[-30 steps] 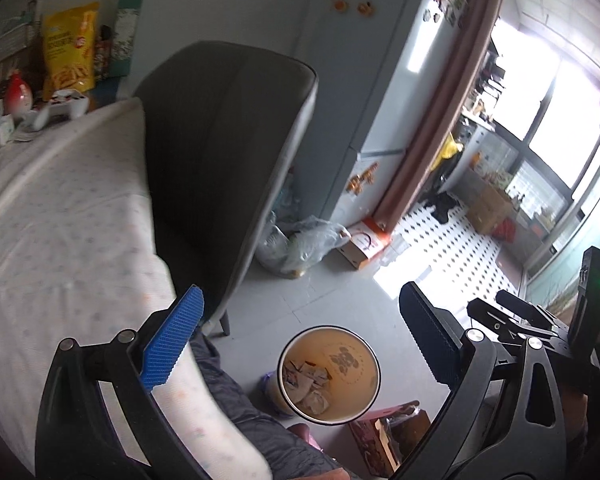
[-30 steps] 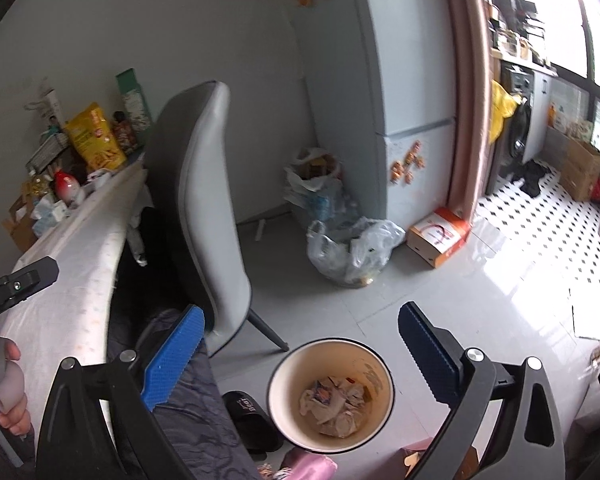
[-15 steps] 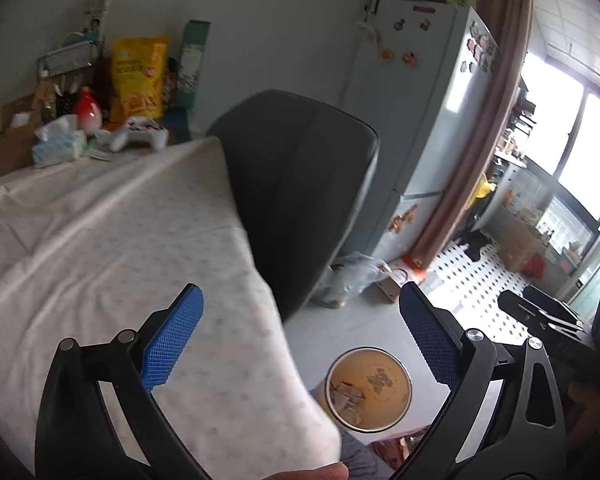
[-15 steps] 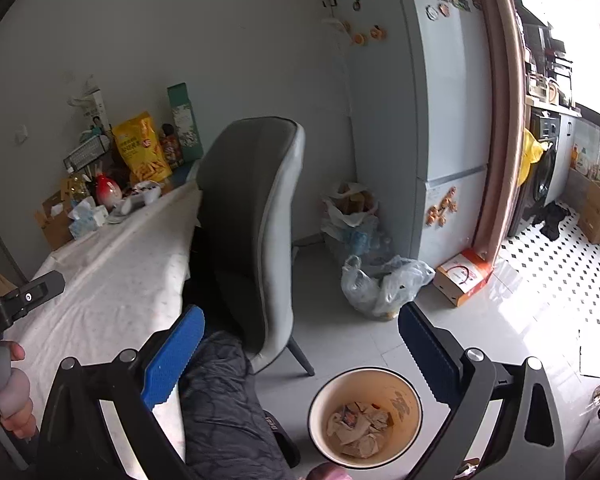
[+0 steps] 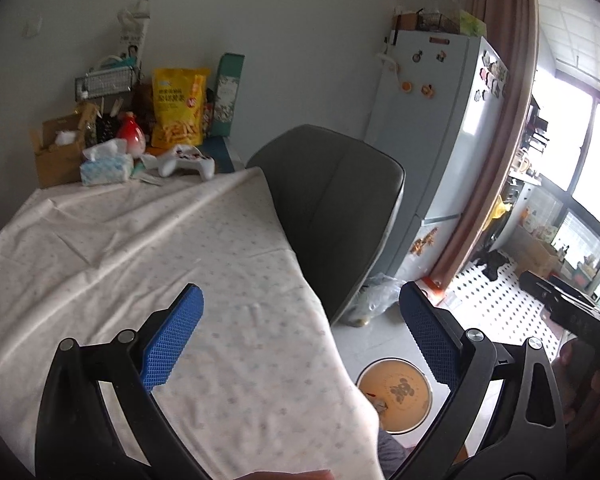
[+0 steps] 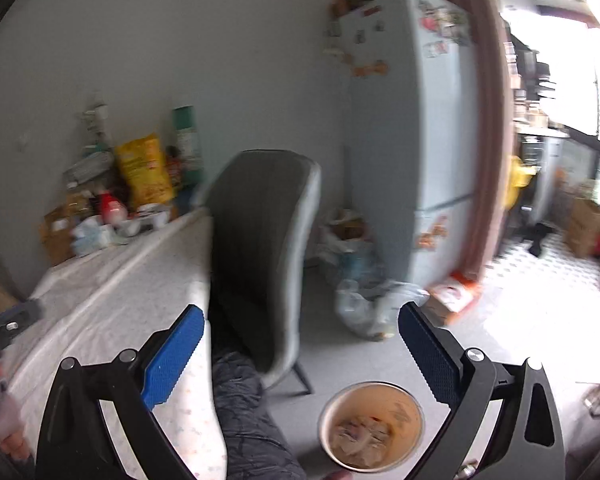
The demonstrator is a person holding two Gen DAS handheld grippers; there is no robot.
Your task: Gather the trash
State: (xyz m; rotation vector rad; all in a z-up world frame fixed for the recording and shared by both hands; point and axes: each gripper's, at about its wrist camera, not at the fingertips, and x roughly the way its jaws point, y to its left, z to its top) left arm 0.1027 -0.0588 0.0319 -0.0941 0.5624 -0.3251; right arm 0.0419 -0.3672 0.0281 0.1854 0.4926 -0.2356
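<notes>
Blue-padded, my left gripper [image 5: 300, 344] and right gripper [image 6: 300, 352] both gape wide and empty. I've swung up from the trash bin [image 5: 396, 390] at five o'clock toward the tablecloth [image 5: 148, 248], so the drop looks done. Its crumpled paper [image 6: 360, 440] lies inside. Motion blur smears the clutter [image 6: 112, 204] at ten o'clock; I can't pick out trash there.

From the left wrist we look forward and down over the white dotted tablecloth [image 5: 148, 248], close beneath us, toward the far wall. From the right wrist we sit further right, off the table's edge, facing the same wall, though this view is blurred. Both views share the grey padded chair [image 5: 332, 200], the pale blue fridge [image 6: 420, 128] and the round cream waste bin [image 6: 372, 426] on the floor below.
</notes>
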